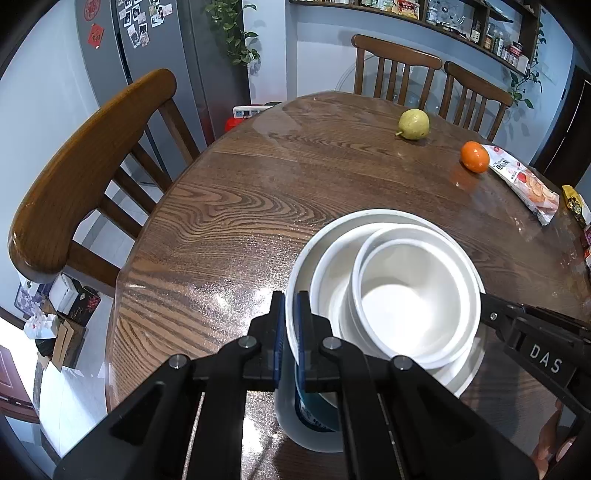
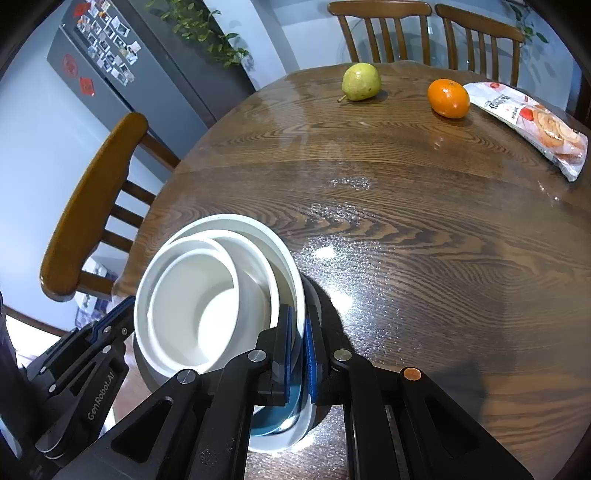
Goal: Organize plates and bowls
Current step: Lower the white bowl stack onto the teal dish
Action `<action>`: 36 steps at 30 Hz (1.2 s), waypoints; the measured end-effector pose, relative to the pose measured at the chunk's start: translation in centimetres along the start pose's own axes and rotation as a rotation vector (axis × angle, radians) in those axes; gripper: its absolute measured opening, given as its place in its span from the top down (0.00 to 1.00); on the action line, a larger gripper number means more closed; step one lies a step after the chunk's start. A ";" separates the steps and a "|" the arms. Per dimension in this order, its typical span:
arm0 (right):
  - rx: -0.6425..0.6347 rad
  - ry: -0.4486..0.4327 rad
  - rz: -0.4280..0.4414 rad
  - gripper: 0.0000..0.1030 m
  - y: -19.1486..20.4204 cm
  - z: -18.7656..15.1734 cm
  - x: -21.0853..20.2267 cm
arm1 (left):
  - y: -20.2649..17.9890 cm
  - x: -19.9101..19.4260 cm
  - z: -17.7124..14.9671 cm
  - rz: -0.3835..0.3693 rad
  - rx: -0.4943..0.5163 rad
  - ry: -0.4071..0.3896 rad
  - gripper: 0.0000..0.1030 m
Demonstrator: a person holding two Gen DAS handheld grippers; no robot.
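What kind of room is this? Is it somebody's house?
Most likely a home kitchen or dining room: a round wooden table with wooden chairs around it, a fridge covered in photos, and a pantry shelf on the wall.

Both my fisheye feeds are bright and sharp at centre, bending chairs and walls toward black vignetted corners. Cool light from above throws speckled glare across the glossy worktop (image 2: 406,221) mid-frame. The white bowls (image 1: 406,291) run near overexposed; a soft shadow darkens the lower right of the right wrist view.
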State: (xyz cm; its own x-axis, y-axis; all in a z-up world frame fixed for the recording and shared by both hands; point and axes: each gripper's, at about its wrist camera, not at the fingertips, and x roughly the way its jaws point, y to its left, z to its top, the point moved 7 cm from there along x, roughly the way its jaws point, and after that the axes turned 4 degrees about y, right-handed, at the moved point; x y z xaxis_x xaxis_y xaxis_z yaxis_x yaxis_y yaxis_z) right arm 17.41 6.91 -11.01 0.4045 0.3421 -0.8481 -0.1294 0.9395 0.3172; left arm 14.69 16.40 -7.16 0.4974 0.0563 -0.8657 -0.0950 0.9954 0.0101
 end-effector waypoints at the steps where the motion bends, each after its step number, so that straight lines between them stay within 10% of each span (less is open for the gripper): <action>1: 0.000 0.000 -0.001 0.90 0.0 0.0 0.0 | 0.0 0.0 0.0 0.000 0.000 0.000 0.99; 36: -0.008 -0.009 -0.002 0.90 0.2 -0.1 -0.3 | 0.0 0.1 0.2 -0.015 -0.016 0.006 0.98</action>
State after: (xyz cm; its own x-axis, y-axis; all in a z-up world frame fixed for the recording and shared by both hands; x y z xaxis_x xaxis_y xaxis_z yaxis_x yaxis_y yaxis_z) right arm 17.20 7.05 -10.73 0.4131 0.3398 -0.8449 -0.1353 0.9404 0.3120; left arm 14.95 16.44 -7.13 0.4941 0.0412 -0.8684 -0.1019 0.9947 -0.0108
